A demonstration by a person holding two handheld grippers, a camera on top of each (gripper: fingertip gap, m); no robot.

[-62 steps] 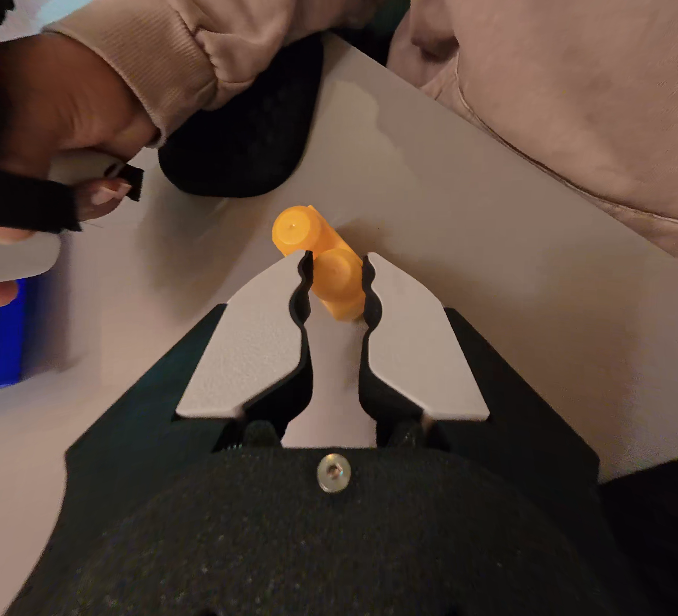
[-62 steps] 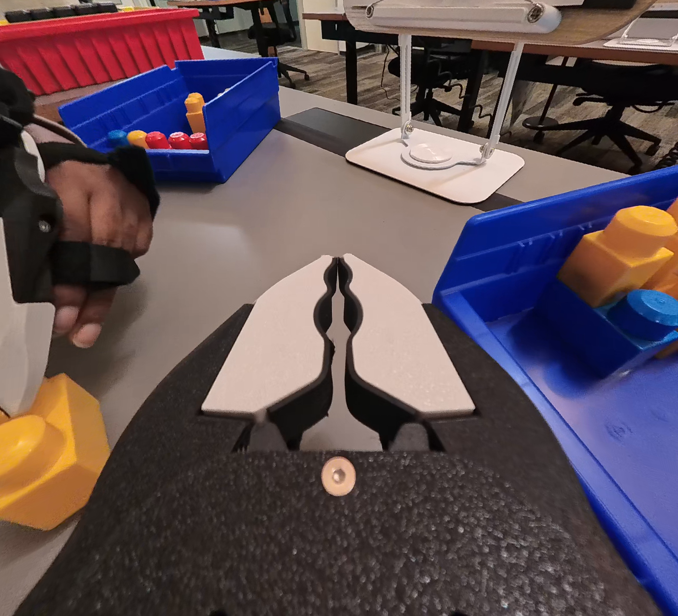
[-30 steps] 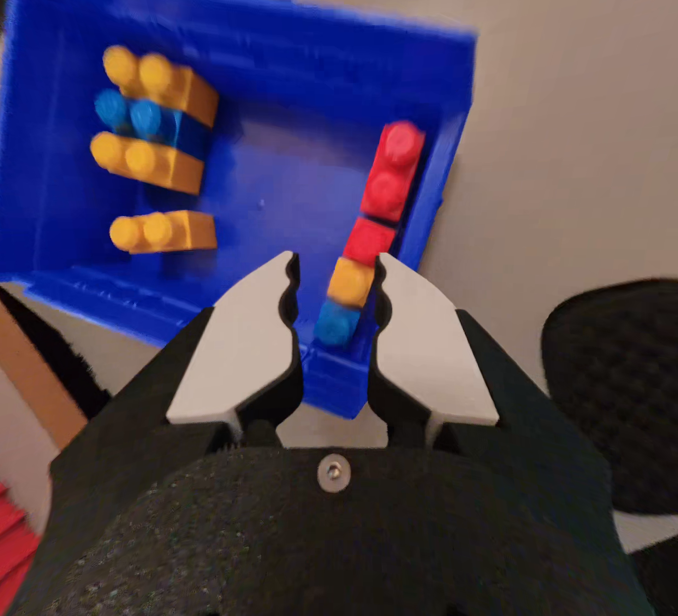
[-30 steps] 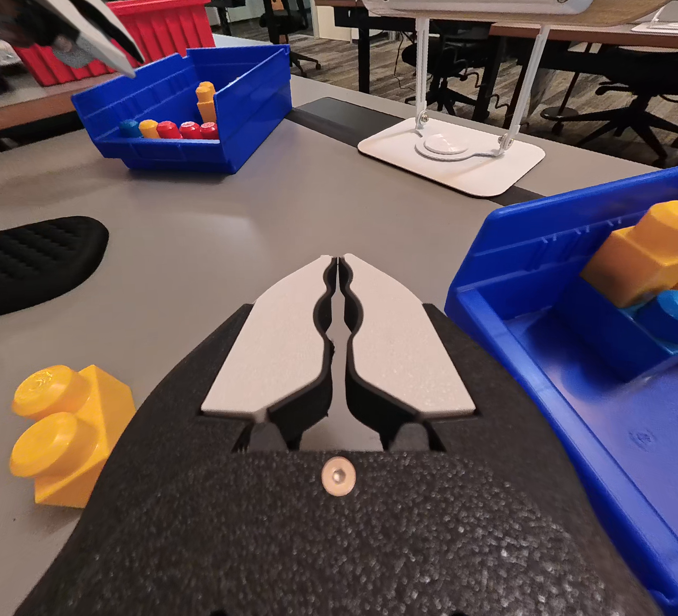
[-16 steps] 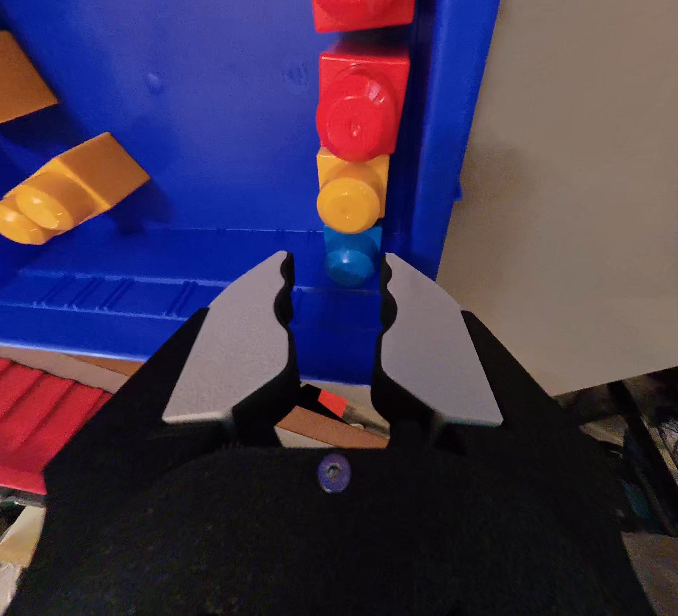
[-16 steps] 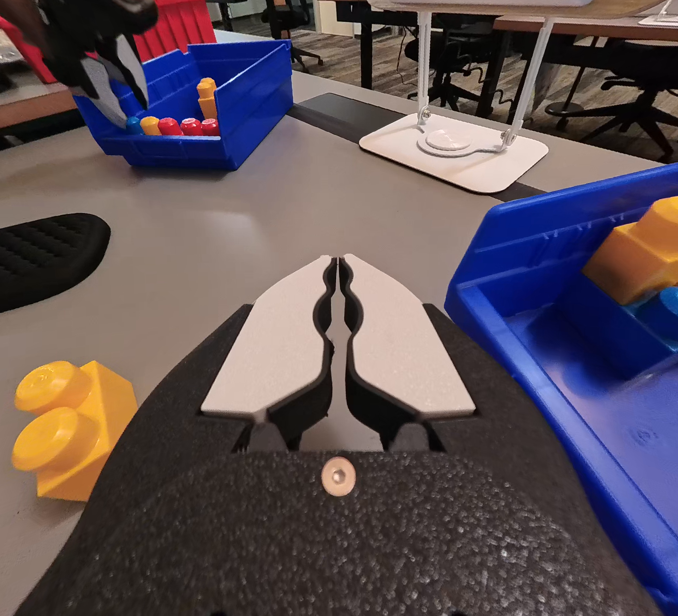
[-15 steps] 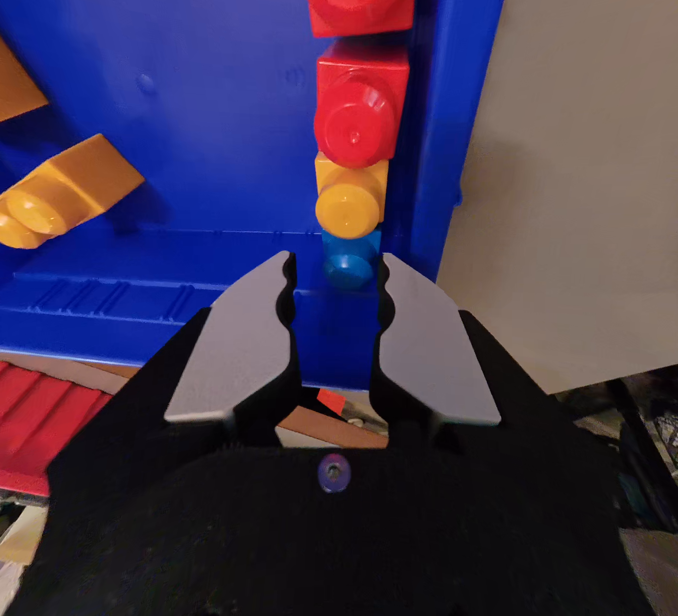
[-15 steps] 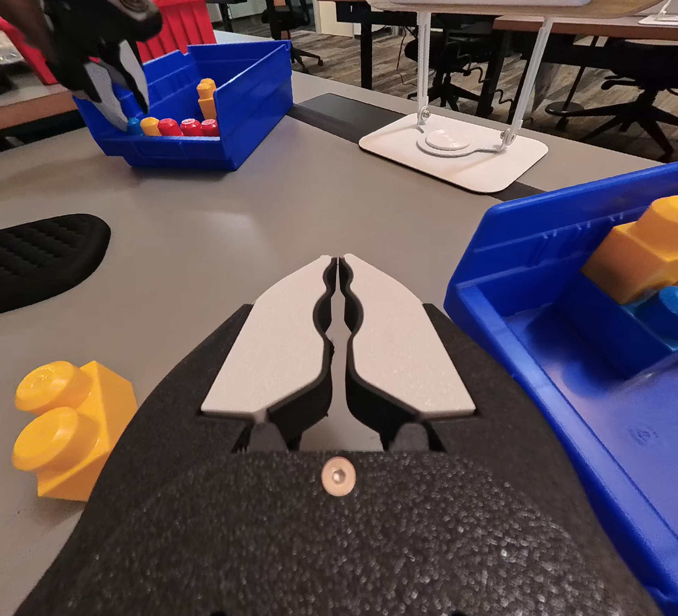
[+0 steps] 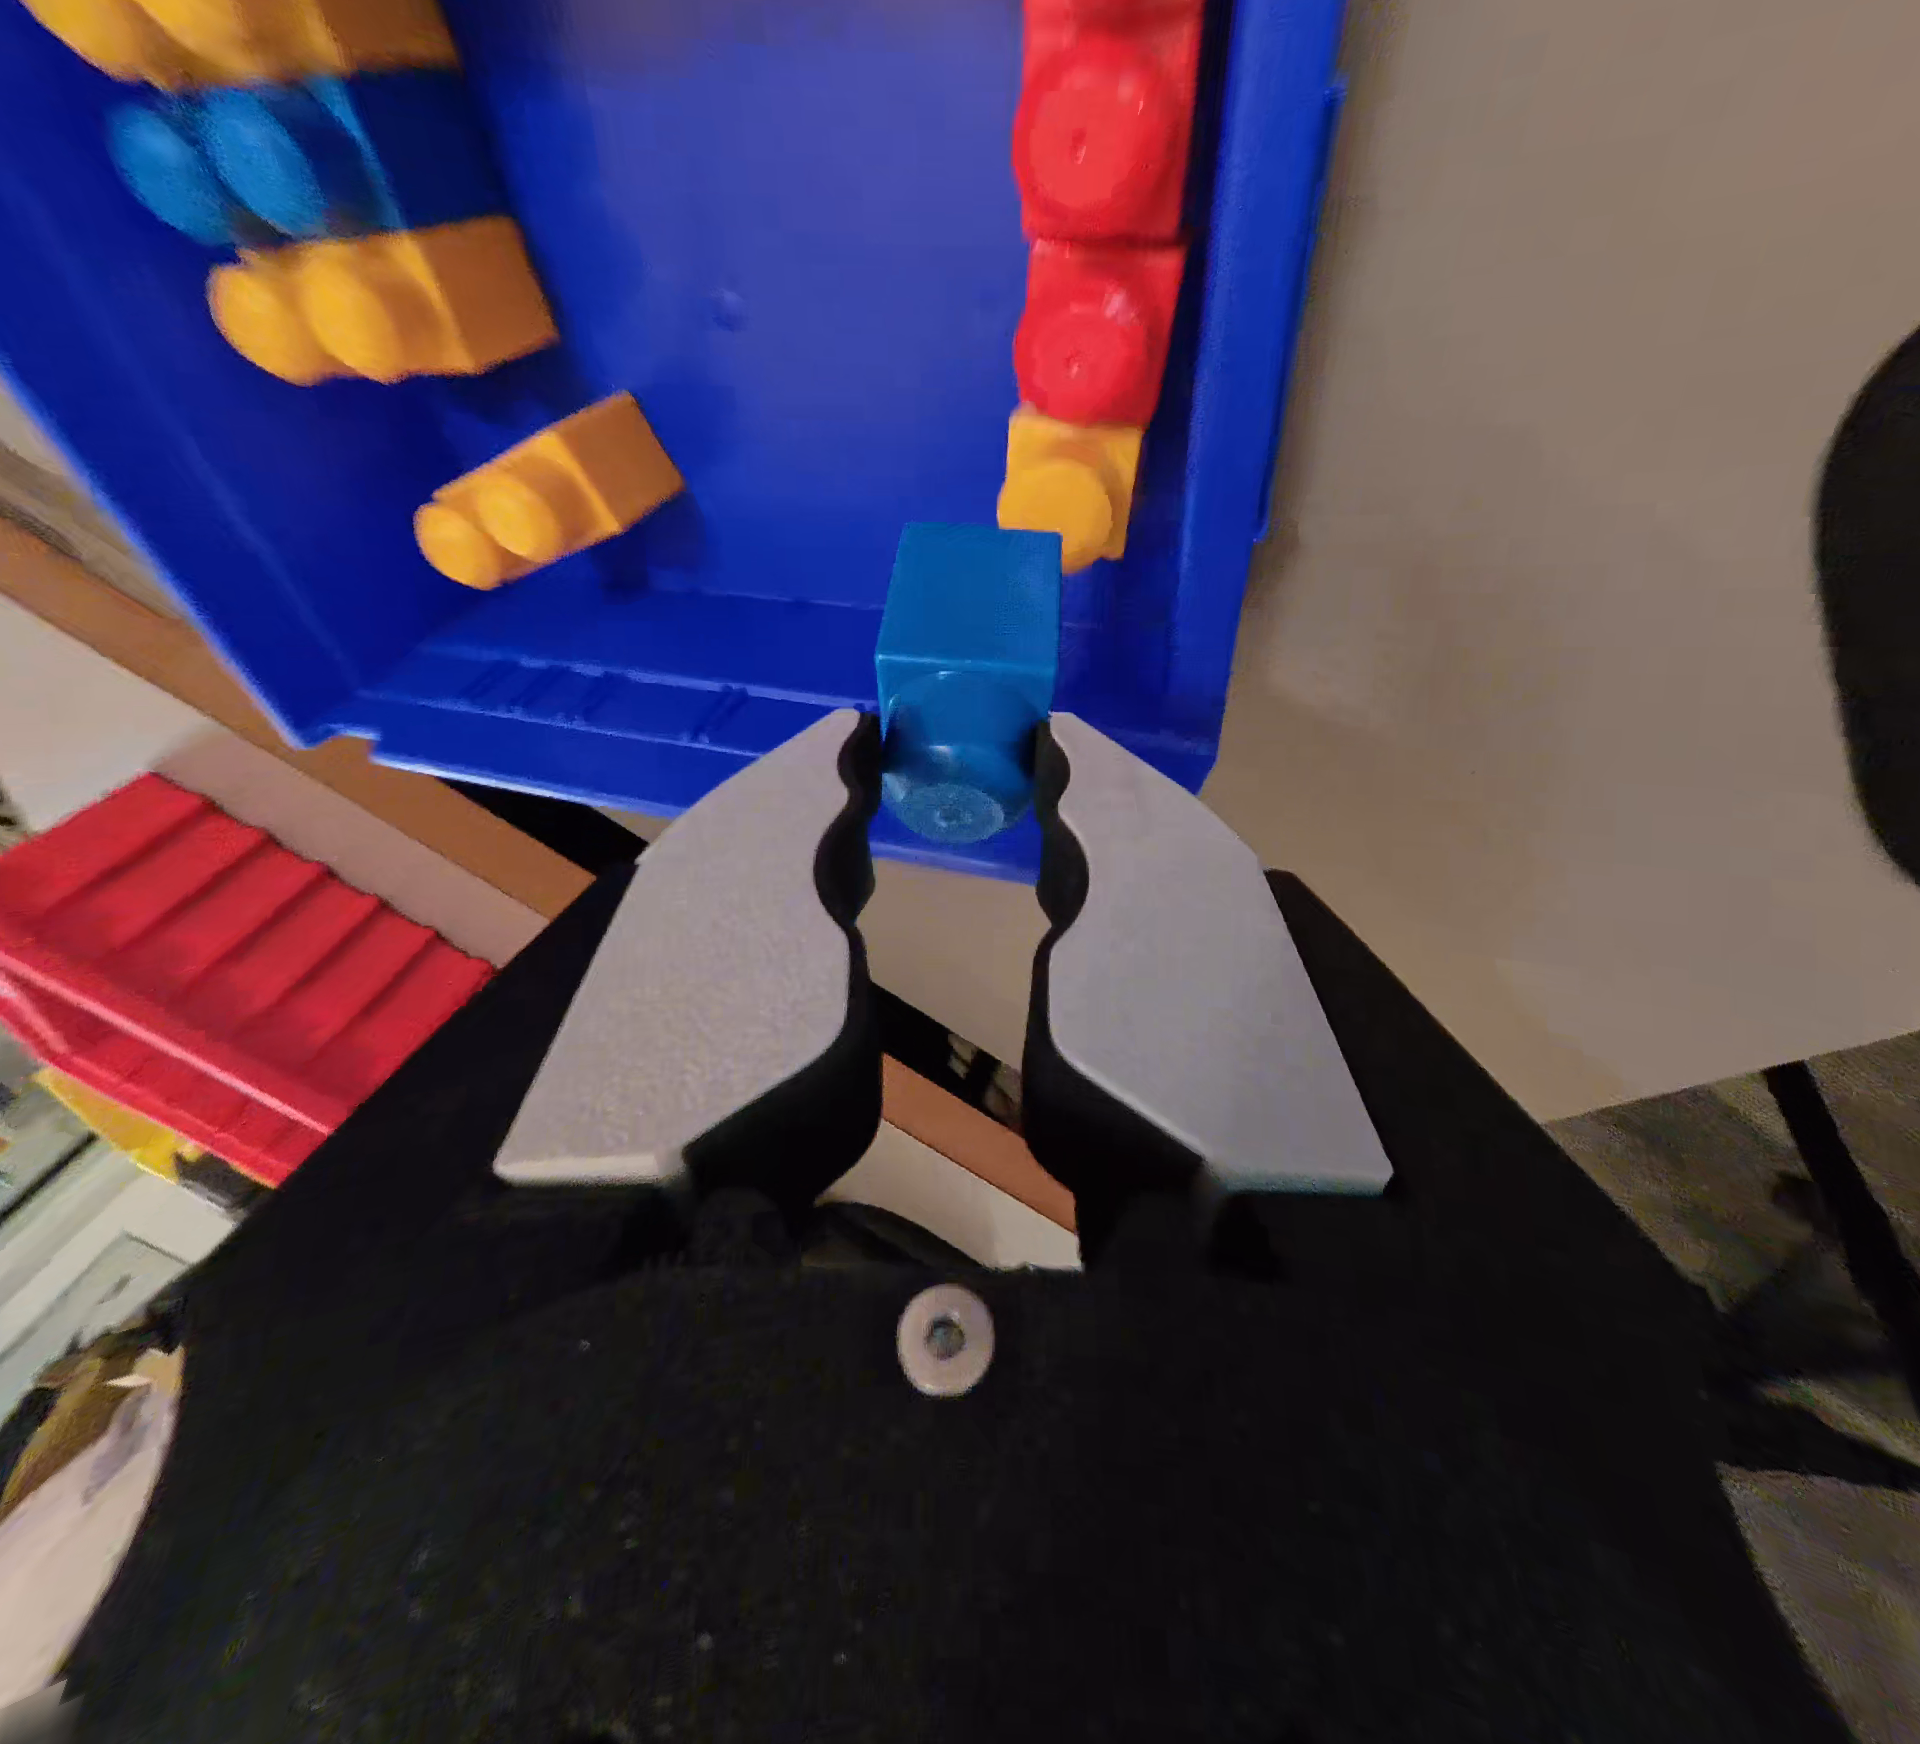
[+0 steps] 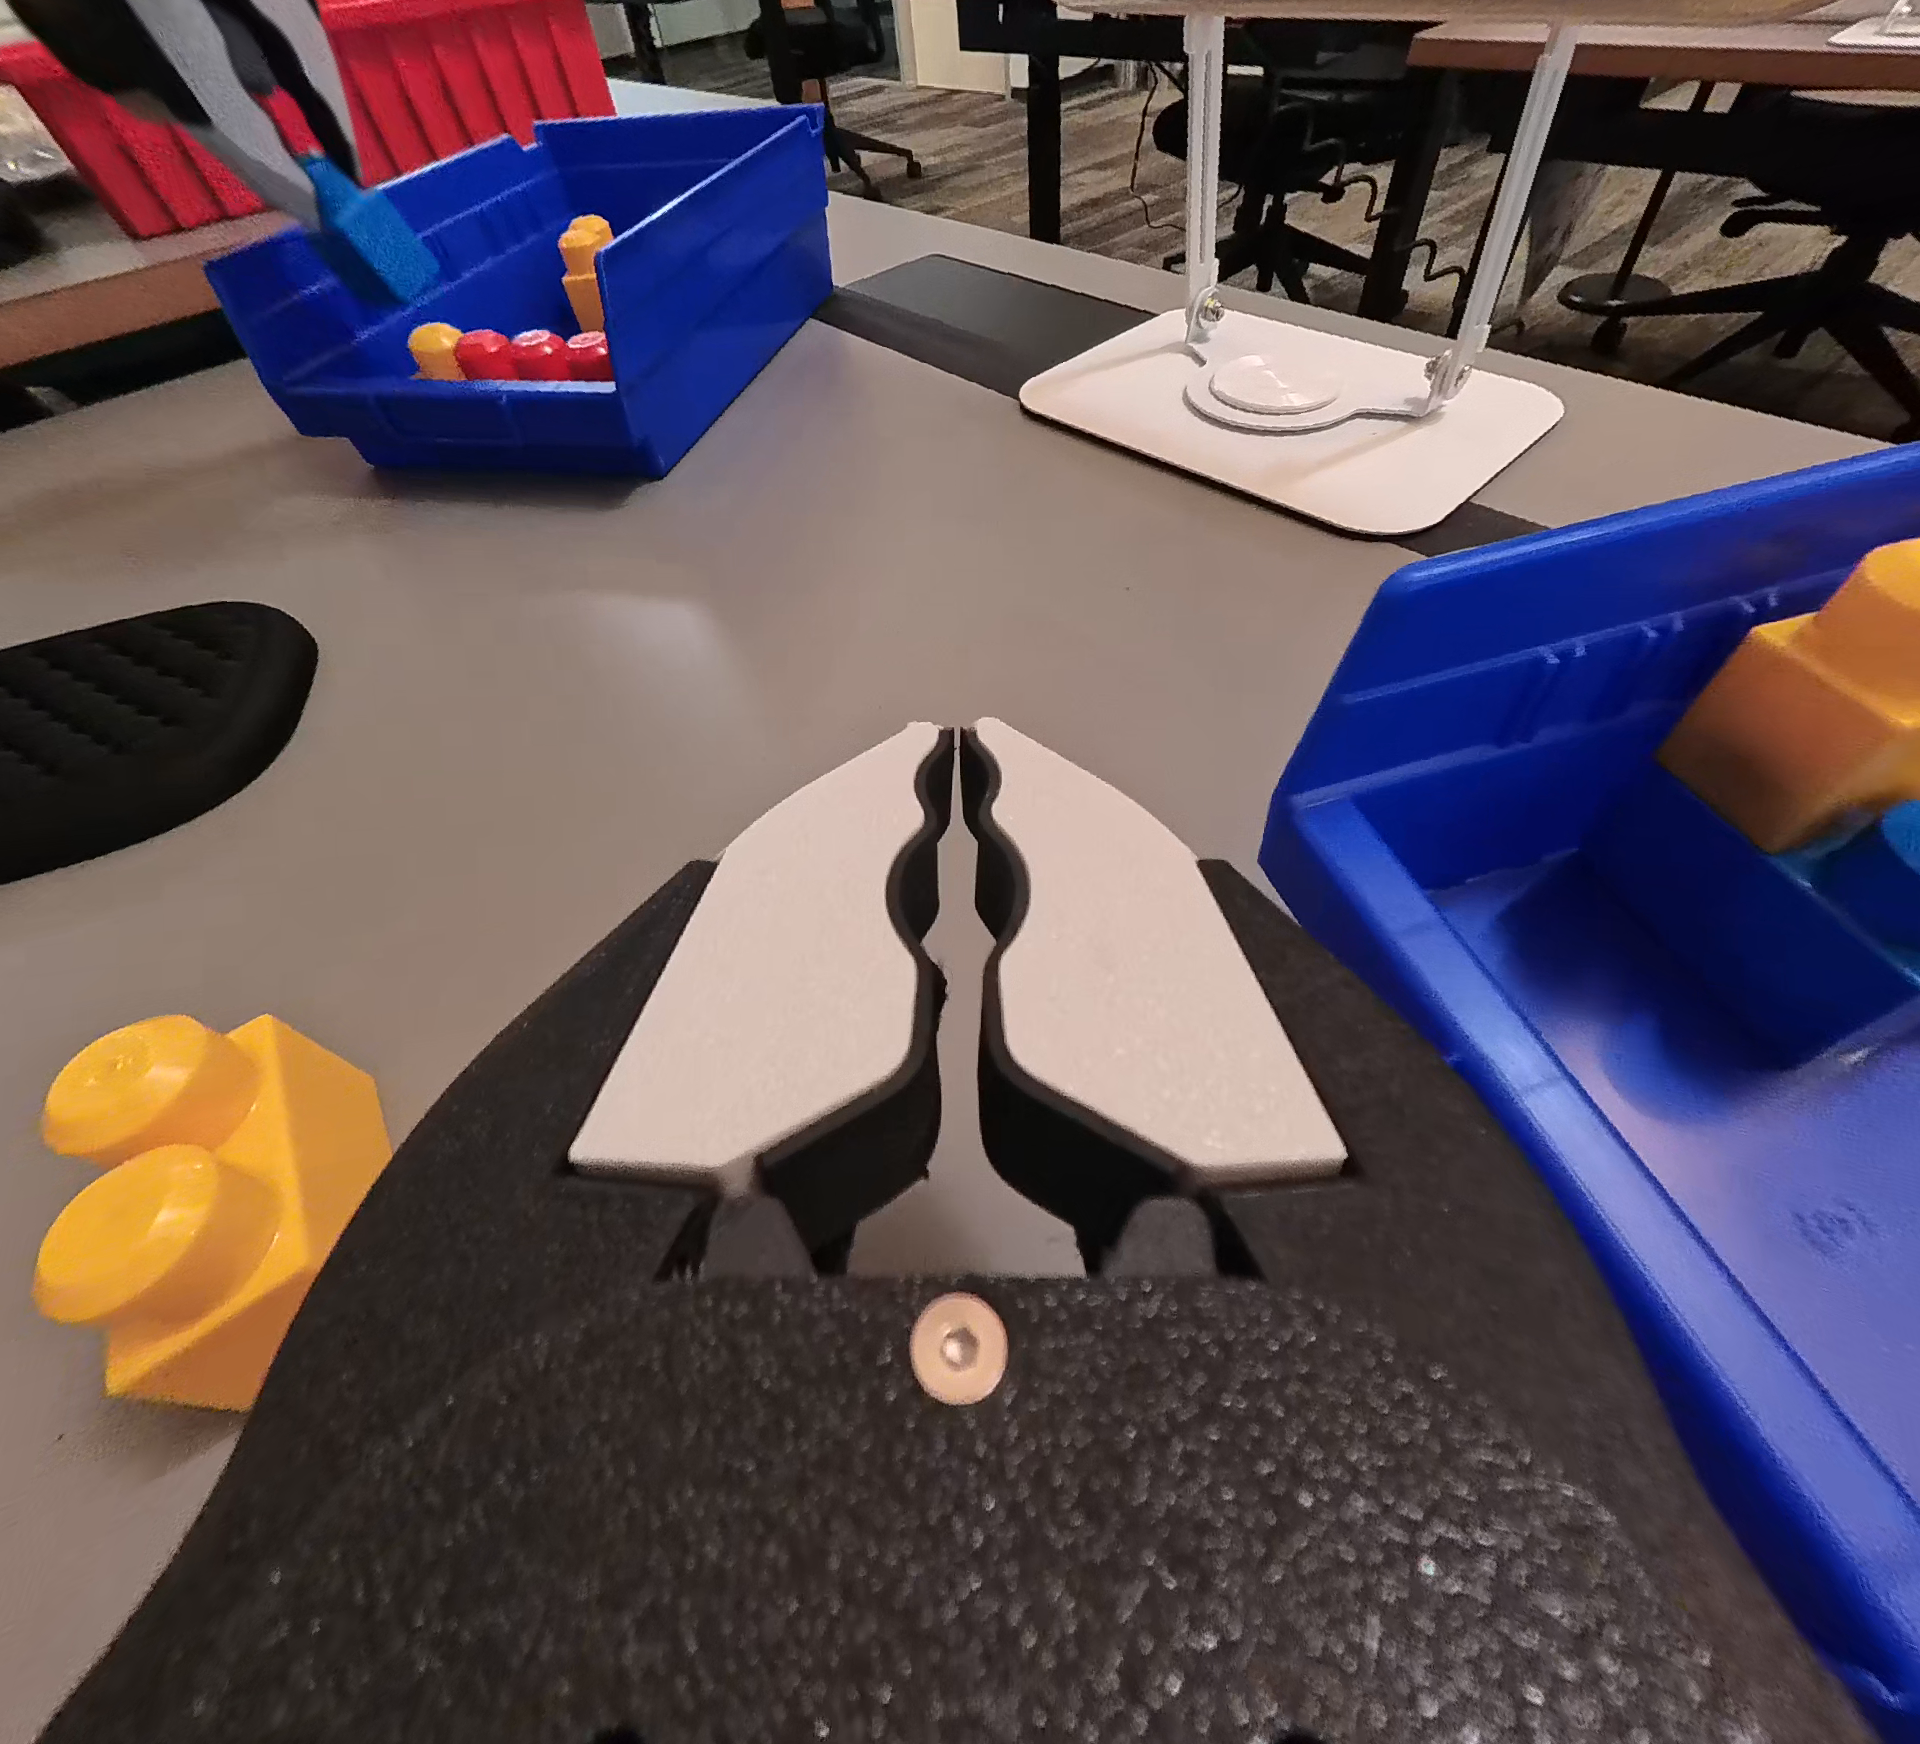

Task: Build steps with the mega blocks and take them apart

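Left gripper (image 9: pixel 954 738): we have the jaws clamped on the stud of the blue block (image 9: pixel 966 629), frame centre, above the blue bin (image 9: pixel 1288 240).
Right gripper (image 10: pixel 956 733): jaws together, empty.
Yellow block (image 10: pixel 197 1206): lower left, on the table.
Risk: we think the round stud could twist or slip out.

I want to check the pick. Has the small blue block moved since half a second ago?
Yes. The left gripper grips the blue block by its stud, lifted up and out of its corner in the blue bin, off the yellow block.
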